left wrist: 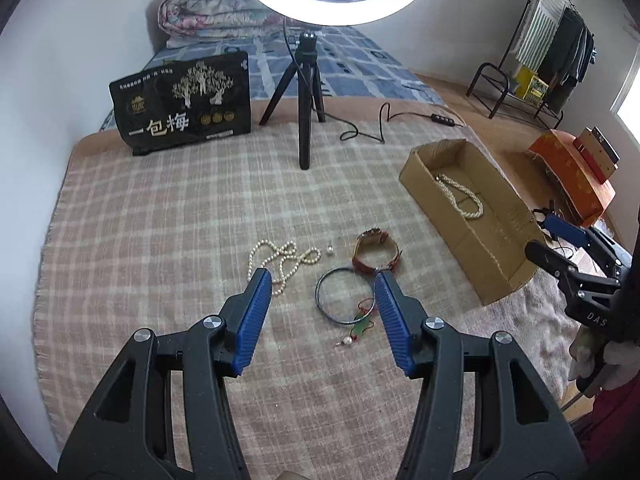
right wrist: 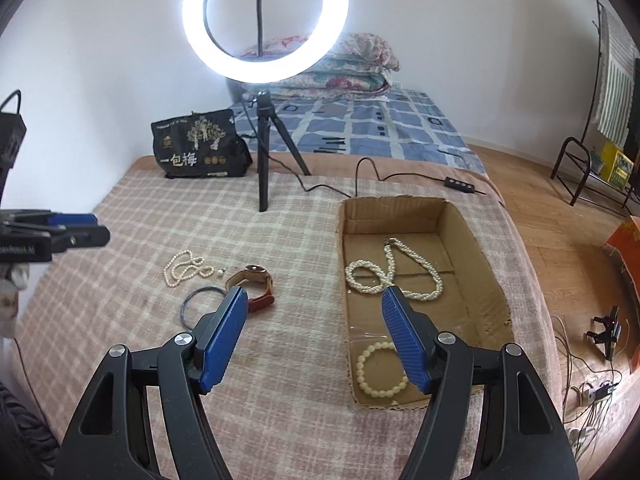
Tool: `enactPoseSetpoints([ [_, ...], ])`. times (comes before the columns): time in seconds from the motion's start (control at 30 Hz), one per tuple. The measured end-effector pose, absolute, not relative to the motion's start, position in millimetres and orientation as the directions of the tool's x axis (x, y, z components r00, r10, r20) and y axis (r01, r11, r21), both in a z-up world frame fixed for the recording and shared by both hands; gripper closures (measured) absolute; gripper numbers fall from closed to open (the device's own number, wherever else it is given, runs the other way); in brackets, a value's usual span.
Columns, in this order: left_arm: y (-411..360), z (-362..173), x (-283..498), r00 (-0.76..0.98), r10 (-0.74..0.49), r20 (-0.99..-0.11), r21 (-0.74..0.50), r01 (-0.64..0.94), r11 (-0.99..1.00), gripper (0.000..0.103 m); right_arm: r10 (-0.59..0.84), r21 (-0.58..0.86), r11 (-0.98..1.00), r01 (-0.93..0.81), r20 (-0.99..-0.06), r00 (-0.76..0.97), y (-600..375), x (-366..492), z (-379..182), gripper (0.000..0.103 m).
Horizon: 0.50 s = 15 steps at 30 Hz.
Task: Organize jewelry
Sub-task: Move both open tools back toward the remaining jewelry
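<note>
My left gripper (left wrist: pixel 322 278) is open and empty, hovering above a thin metal bangle (left wrist: pixel 345 295) with a red-green charm. A pearl necklace (left wrist: pixel 280 258), a small pearl earring (left wrist: pixel 330 249) and a brown-strap watch (left wrist: pixel 376 250) lie on the checked blanket just beyond it. My right gripper (right wrist: pixel 312 296) is open and empty, near the left wall of a cardboard box (right wrist: pixel 490 280). The box holds a thick pearl necklace (right wrist: pixel 394 276) and a cream bead bracelet (right wrist: pixel 378 368). The watch (right wrist: pixel 252 284), bangle (right wrist: pixel 196 300) and loose necklace (right wrist: pixel 184 270) lie left of the box.
A ring light on a black tripod (right wrist: pixel 262 160) stands mid-blanket, its cable (right wrist: pixel 360 172) trailing toward the box. A black printed bag (left wrist: pixel 182 102) leans at the back left. An orange box (left wrist: pixel 572 176) and a clothes rack (left wrist: pixel 556 52) stand to the right.
</note>
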<state>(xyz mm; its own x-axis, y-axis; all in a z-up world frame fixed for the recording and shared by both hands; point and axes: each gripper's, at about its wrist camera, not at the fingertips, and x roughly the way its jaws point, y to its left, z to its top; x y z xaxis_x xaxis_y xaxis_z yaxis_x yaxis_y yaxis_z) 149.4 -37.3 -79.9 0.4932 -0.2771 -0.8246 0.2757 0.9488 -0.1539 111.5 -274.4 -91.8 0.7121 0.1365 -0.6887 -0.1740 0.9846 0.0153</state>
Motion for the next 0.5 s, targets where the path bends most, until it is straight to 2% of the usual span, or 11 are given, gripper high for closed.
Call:
enactPoseSetpoints([
  [0.1, -36.1, -97.1, 153.2, 0.452, -0.268, -0.851, -0.164, 0.255, 0.953, 0.048, 0.135, 0.01, 0.983, -0.184, -0.721, 0.68, -267.3, 120.6, -94.7, 0.034],
  [0.27, -37.8, -123.3, 162.2, 0.385, -0.238, -0.892, -0.165, 0.212, 0.963, 0.048, 0.227, 0.118, 0.969, -0.217, -0.773, 0.593, -257.7, 141.9, -101.1, 0.034],
  [0.5, -28.1, -157.8, 175.9, 0.308, -0.216, -0.927, -0.194, 0.102, 0.976, 0.048, 0.257, 0.145, 0.959, -0.245, -0.81, 0.527, -233.7, 170.9, -115.2, 0.034],
])
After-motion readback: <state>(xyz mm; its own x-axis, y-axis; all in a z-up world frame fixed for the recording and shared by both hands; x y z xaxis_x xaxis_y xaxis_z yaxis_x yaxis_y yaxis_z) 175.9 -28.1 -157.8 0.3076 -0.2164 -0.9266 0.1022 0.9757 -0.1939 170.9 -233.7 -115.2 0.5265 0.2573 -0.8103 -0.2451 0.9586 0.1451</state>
